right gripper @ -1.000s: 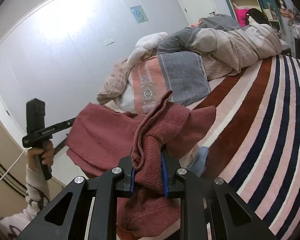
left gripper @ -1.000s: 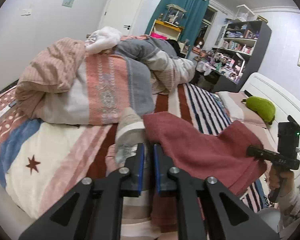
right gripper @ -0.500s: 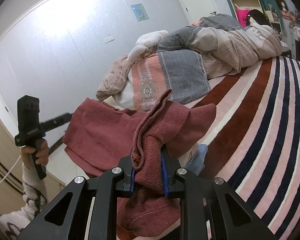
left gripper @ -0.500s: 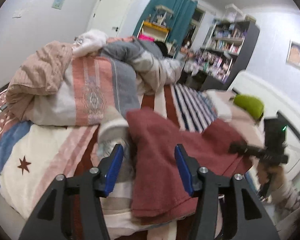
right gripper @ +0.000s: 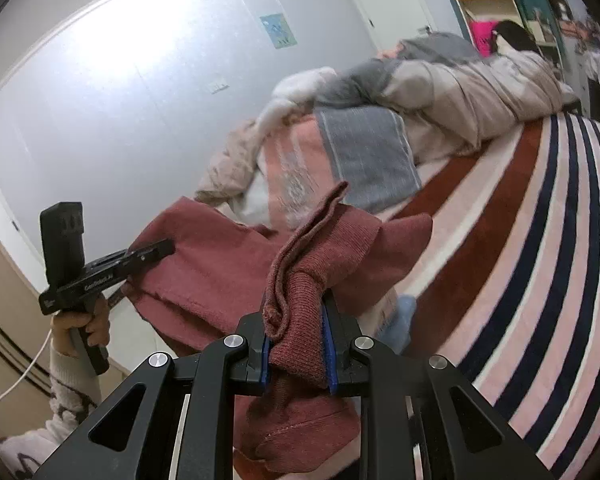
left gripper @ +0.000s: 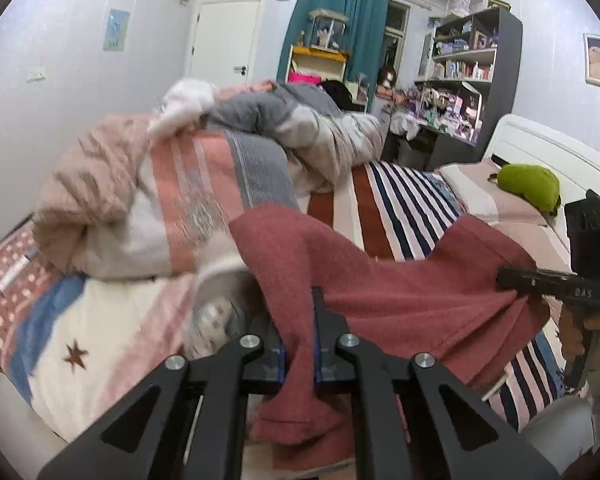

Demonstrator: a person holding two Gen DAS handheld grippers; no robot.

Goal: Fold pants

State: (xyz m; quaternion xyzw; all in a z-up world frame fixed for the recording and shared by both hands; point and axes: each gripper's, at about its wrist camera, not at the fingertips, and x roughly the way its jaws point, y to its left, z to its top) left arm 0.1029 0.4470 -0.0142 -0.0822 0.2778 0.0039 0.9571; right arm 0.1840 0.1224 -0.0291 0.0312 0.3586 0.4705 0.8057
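The dusty-red knitted pants (left gripper: 400,292) hang stretched between the 2 grippers above the striped bedspread (left gripper: 396,200). The left gripper (left gripper: 299,354) has just been closing, and its blue-padded jaws now pinch a fold of the fabric. The right gripper (right gripper: 296,344) is clenched on a bunched ribbed edge. Cloth below both grips is cut off by the frame. A crumpled heap of pink and grey quilts (left gripper: 172,200) blurs behind.

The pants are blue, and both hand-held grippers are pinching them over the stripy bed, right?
Not blue. The pants are dusty red, as the left wrist view shows. The left hand-held gripper and right hand-held gripper do pinch them over the stripy bed.
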